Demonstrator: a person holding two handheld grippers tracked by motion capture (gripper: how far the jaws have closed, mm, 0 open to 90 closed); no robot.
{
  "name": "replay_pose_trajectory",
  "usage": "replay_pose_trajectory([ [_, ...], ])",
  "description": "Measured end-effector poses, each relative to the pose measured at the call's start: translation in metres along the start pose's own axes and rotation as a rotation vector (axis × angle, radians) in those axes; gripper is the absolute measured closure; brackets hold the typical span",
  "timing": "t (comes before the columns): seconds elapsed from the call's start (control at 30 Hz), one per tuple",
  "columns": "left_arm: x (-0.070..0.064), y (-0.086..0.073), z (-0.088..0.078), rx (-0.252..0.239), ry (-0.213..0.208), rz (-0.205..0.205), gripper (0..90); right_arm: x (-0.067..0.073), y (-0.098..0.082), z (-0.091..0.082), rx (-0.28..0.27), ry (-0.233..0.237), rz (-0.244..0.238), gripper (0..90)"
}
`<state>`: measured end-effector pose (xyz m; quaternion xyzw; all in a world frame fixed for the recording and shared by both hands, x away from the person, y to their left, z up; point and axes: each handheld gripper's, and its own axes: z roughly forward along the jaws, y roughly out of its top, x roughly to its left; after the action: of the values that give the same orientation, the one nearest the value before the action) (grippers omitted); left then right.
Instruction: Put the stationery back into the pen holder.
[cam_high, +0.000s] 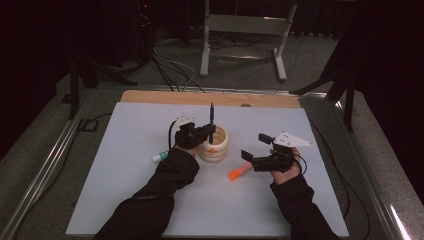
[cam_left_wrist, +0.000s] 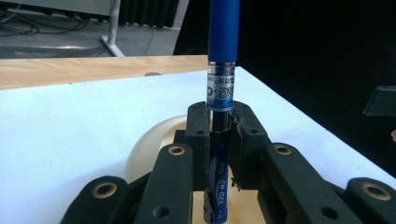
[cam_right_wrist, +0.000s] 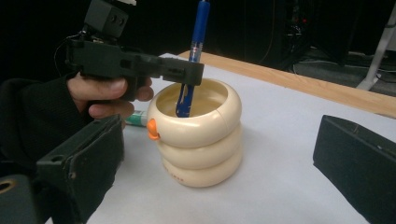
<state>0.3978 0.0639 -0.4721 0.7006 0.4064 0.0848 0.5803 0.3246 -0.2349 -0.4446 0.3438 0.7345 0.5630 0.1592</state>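
Near the middle of the tabletop (cam_high: 125, 150), the left claw (cam_high: 209, 131) pinches an upright blue pen (cam_high: 211, 122), whose lower end stands inside a cream ringed holder (cam_high: 215, 147). Toward the right edge, the right claw (cam_high: 254, 148) hangs spread and empty, just beside an orange marker (cam_high: 239, 171) lying flat.

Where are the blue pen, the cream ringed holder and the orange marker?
blue pen (cam_left_wrist: 223, 32): left gripper view, upper barrel.
cream ringed holder (cam_right_wrist: 205, 126): right gripper view, top ring's side.
orange marker (cam_high: 239, 171): high view, mid-body.
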Motion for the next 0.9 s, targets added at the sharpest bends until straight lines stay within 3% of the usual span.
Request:
replay_pose_trajectory([
  [0.1, -0.003, 0.001, 0.000, 0.006, -0.002, 0.023, 74.8, 0.000, 0.000, 0.000, 0.000, 0.002, 0.000, 1.8],
  [0.17, -0.005, 0.003, -0.001, 0.007, 0.009, 0.029, 61.8, 0.000, 0.000, 0.000, 0.001, 0.001, -0.001, 1.8],
  [0.33, -0.009, 0.009, -0.005, 0.000, 0.024, 0.046, 39.5, 0.000, 0.001, -0.001, -0.004, 0.002, 0.000, 1.7],
  [0.53, -0.021, 0.016, -0.013, 0.003, 0.012, 0.122, 18.1, 0.000, 0.001, -0.002, -0.007, 0.003, 0.002, 1.7],
  [0.7, -0.030, 0.021, -0.018, 0.020, -0.025, 0.128, 5.1, -0.001, 0.004, -0.004, -0.015, 0.000, 0.006, 1.7],
  [0.83, -0.035, 0.021, -0.023, 0.023, -0.053, 0.132, 2.0, -0.003, 0.006, -0.008, -0.027, -0.005, 0.011, 1.7],
  [0.9, -0.038, 0.021, -0.026, 0.021, -0.089, 0.139, 1.6, -0.004, 0.007, -0.009, -0.030, -0.008, 0.011, 1.8],
])
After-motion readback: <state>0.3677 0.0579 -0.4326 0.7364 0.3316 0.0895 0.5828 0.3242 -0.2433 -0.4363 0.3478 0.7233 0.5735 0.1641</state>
